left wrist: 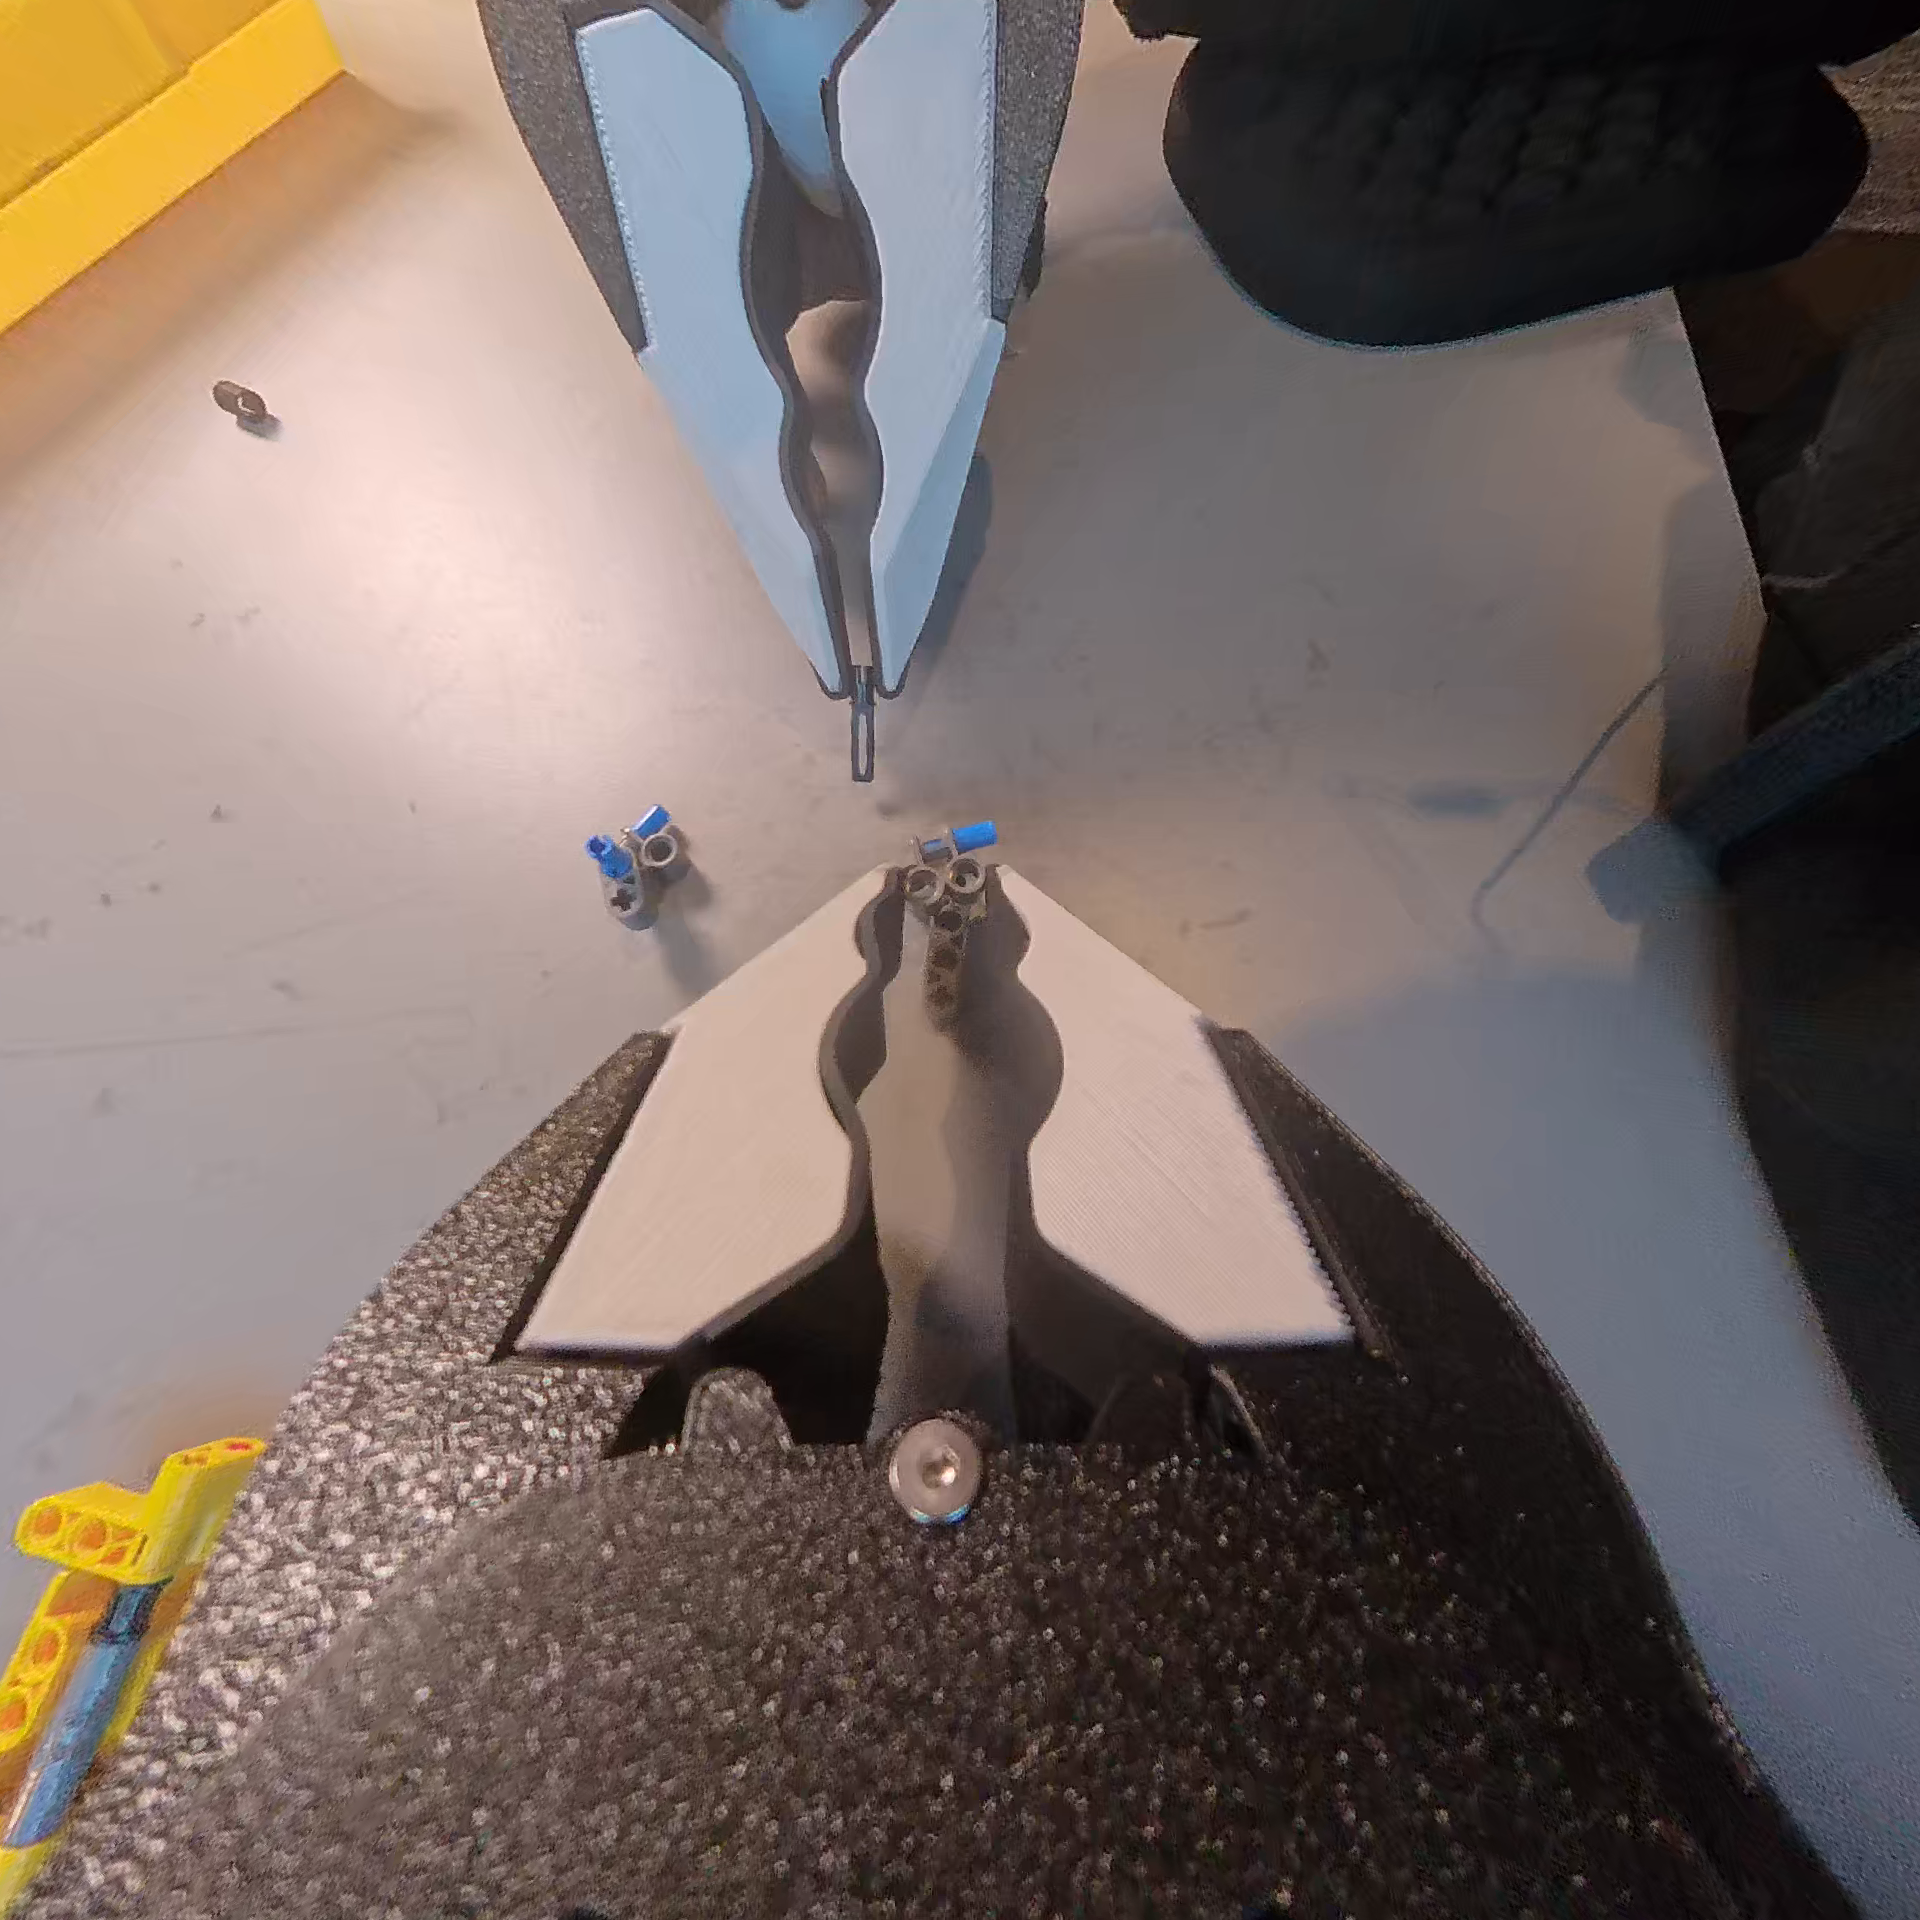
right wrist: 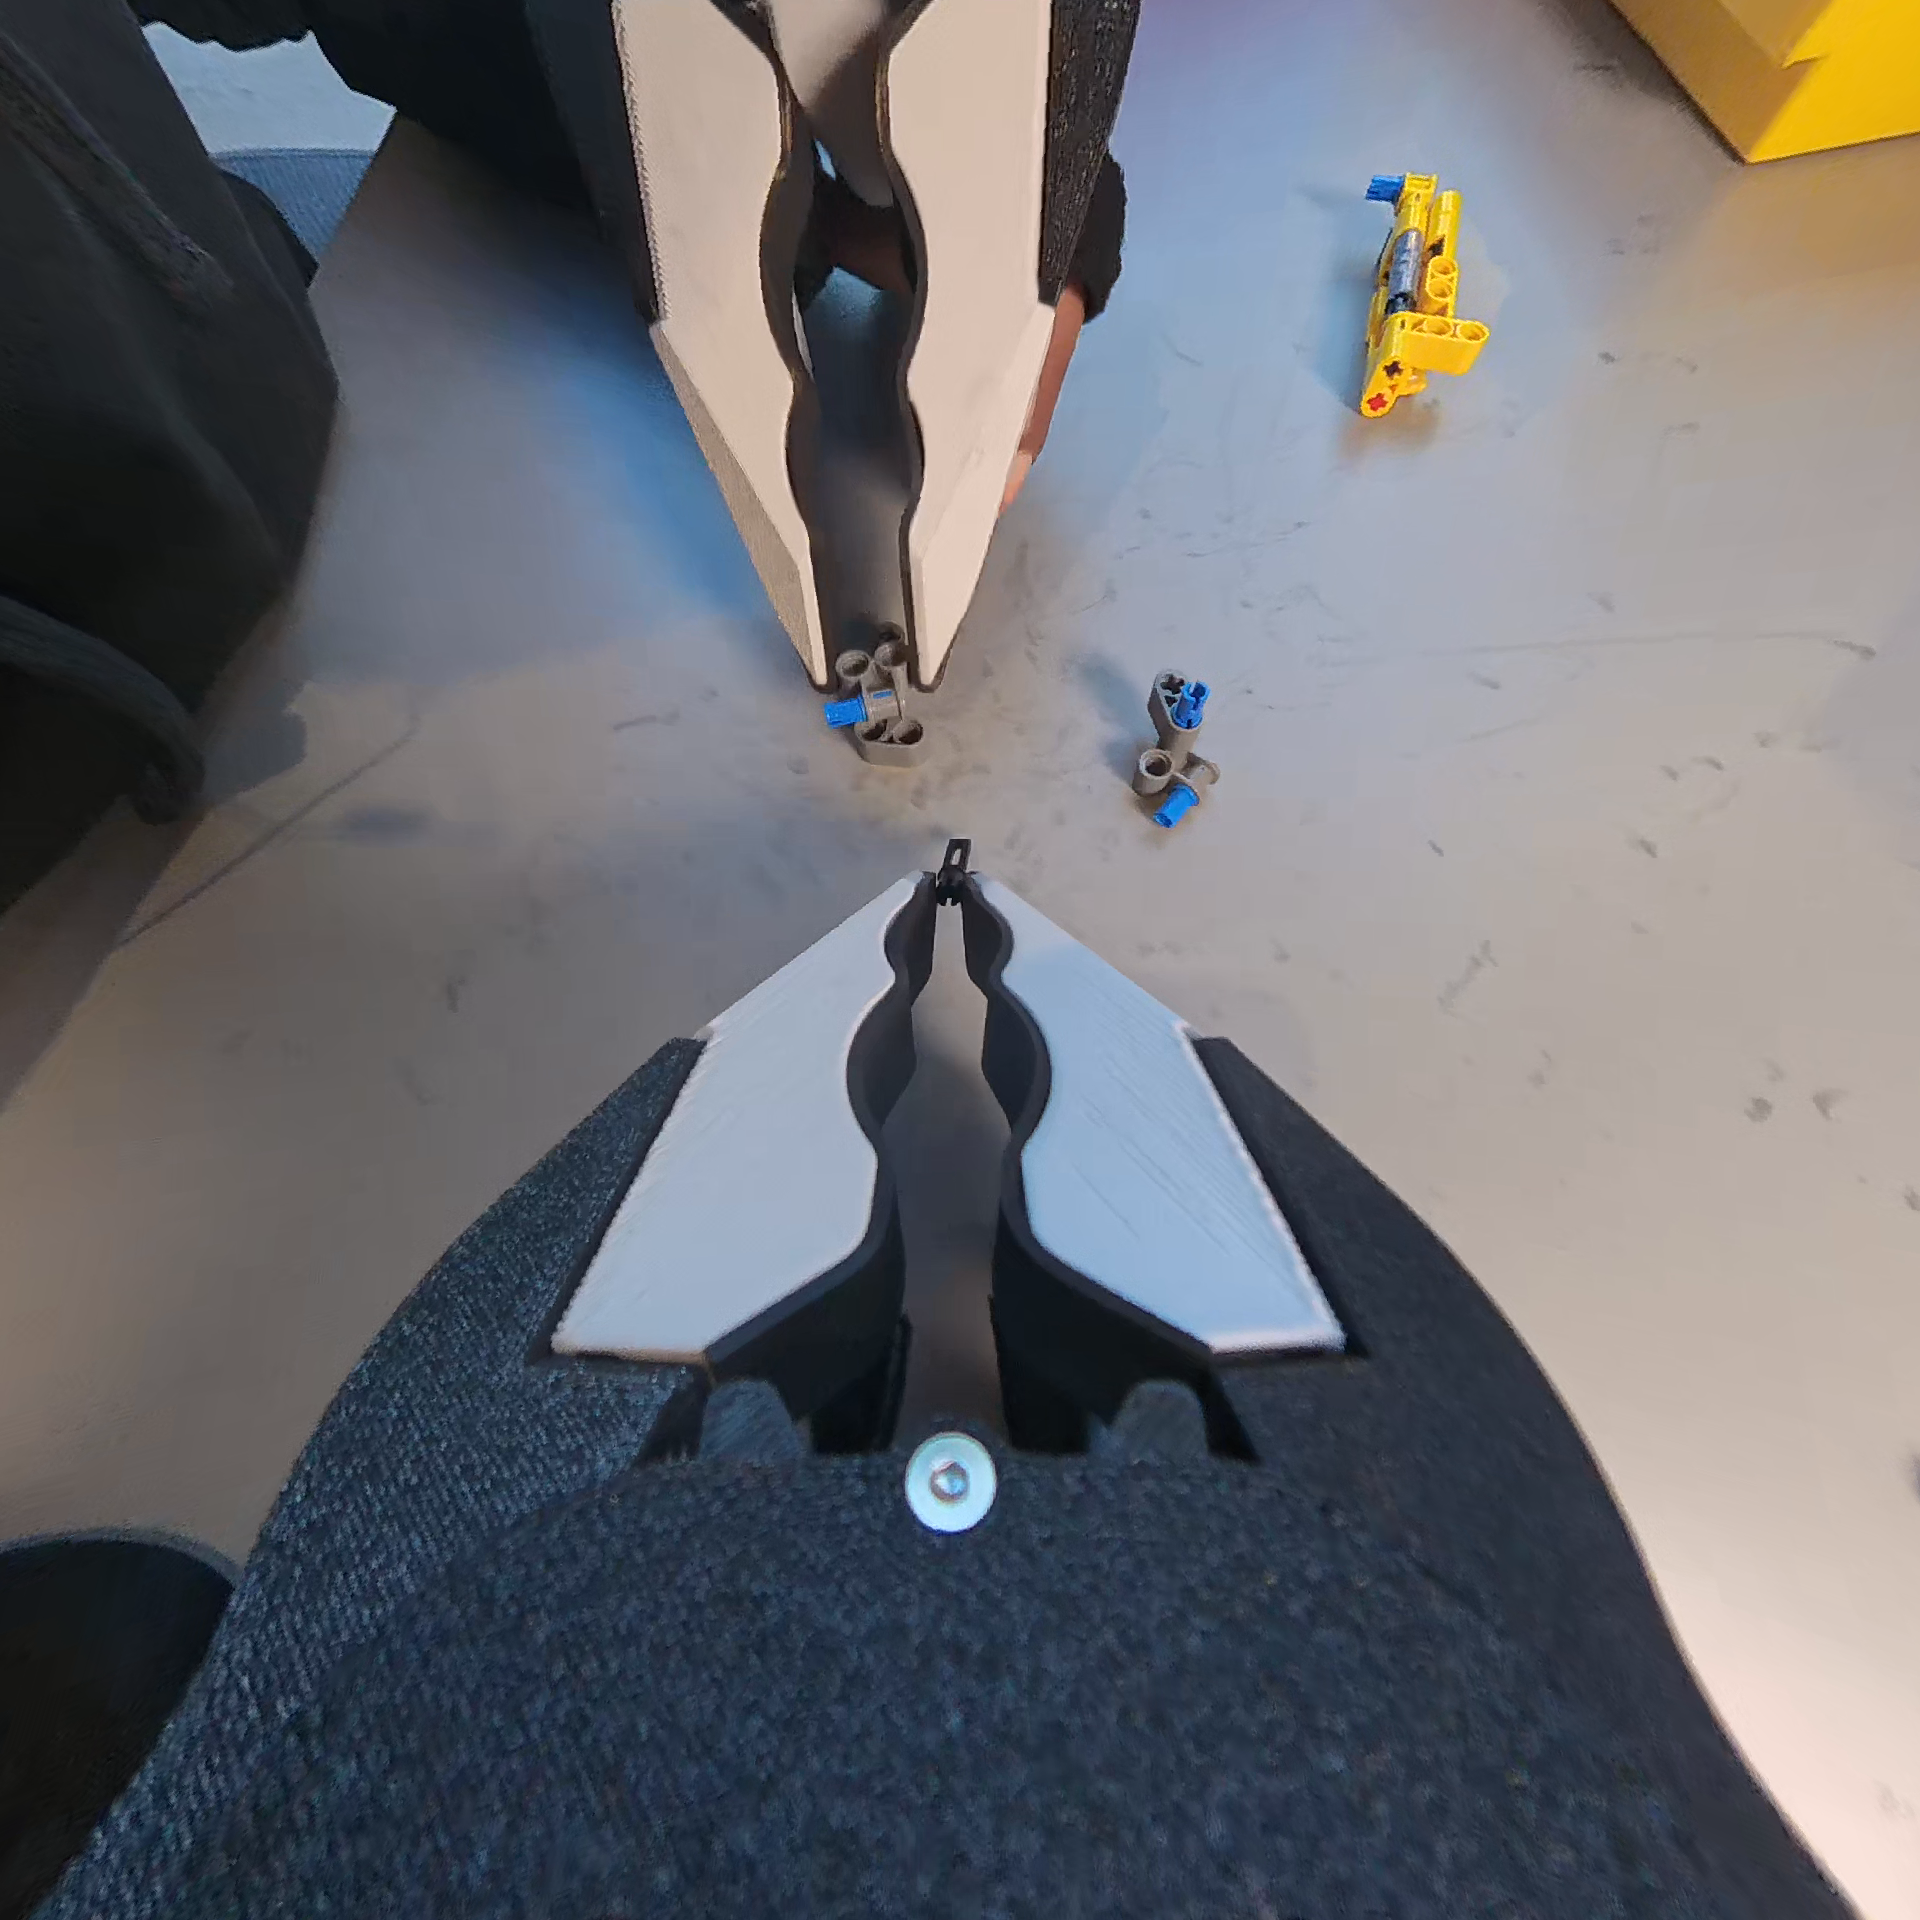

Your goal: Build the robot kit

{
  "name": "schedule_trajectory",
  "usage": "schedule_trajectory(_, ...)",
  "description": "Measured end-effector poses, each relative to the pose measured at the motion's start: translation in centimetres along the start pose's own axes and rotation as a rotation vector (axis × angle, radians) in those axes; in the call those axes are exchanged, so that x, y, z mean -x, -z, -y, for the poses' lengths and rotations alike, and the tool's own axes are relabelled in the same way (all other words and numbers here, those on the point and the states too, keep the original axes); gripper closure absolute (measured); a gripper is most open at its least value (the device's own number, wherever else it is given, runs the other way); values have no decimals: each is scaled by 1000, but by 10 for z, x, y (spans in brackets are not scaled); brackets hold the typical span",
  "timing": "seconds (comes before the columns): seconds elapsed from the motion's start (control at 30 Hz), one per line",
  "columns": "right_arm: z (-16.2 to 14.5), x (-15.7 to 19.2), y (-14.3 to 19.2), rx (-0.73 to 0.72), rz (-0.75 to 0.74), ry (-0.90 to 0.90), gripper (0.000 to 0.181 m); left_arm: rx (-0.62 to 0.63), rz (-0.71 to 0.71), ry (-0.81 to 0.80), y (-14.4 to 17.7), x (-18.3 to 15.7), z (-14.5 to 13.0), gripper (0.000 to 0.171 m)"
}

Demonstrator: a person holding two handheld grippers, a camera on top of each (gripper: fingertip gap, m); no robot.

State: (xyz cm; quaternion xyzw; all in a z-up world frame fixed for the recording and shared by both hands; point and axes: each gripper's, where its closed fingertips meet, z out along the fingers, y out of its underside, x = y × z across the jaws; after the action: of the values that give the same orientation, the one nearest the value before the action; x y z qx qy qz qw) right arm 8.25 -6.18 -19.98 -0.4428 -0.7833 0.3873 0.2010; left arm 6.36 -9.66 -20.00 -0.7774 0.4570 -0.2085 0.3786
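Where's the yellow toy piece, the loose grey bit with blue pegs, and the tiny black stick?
yellow toy piece (right wrist: 1418,296), right wrist view, its middle.
loose grey bit (left wrist: 642,865), left wrist view, grey body.
black stick (left wrist: 861,732), left wrist view, end poking from right gripper.

Matt scuffed table (right wrist: 1455,935); glossy plastic yellow assembly (right wrist: 1418,296); ribbed gripper fingers (left wrist: 727,1143).

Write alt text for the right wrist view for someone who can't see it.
The right gripper pinches a thin black pin above a grey table, facing the left gripper, which grips a grey connector with a blue peg. A second connector and a yellow assembly lie to the right.
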Motion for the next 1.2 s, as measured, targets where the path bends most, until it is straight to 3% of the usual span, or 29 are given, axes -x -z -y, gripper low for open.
schedule_trajectory(0.8,4,4,-3,-23,25,-6,177,14,9,-43,-6,2,-3,158)
schedule_trajectory(1.2,4,5,-3,-25,26,-9,177,7,25,25,3,2,-3,145)
